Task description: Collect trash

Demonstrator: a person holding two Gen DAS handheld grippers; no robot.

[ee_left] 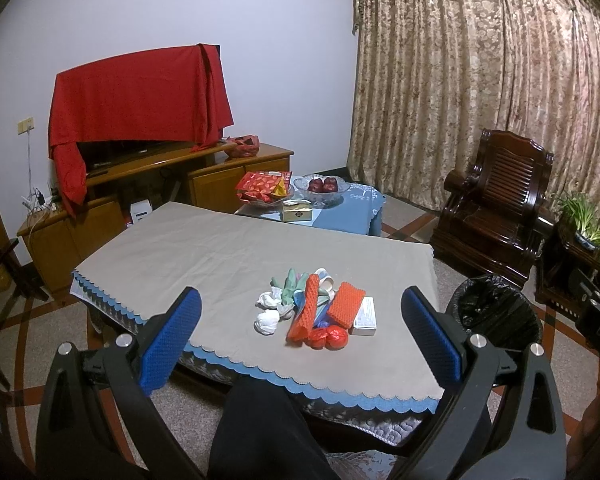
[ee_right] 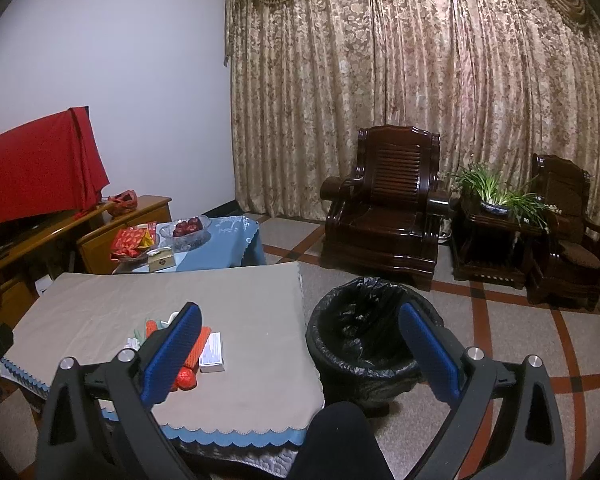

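A heap of trash lies near the front of the low table (ee_left: 204,256): crumpled white tissues (ee_left: 269,312), orange foam nets (ee_left: 306,308), a red wrapper (ee_left: 329,338), a small white box (ee_left: 365,313) and pale green scraps (ee_left: 288,284). My left gripper (ee_left: 300,320) hangs open in front of the heap, well short of it, holding nothing. A bin lined with a black bag (ee_right: 364,340) stands on the floor right of the table (ee_right: 236,312). My right gripper (ee_right: 300,336) is open and empty, between the table's corner and the bin. The white box (ee_right: 212,347) shows beside its left finger.
A second low table with a blue cloth (ee_left: 352,210) carries a glass fruit bowl (ee_left: 322,188) and snack packets. A wooden TV cabinet (ee_left: 148,184) stands at left under a red cloth. Dark wooden armchairs (ee_right: 384,204) and a plant (ee_right: 496,192) stand by the curtain. A person's dark-clad leg (ee_left: 260,432) is below.
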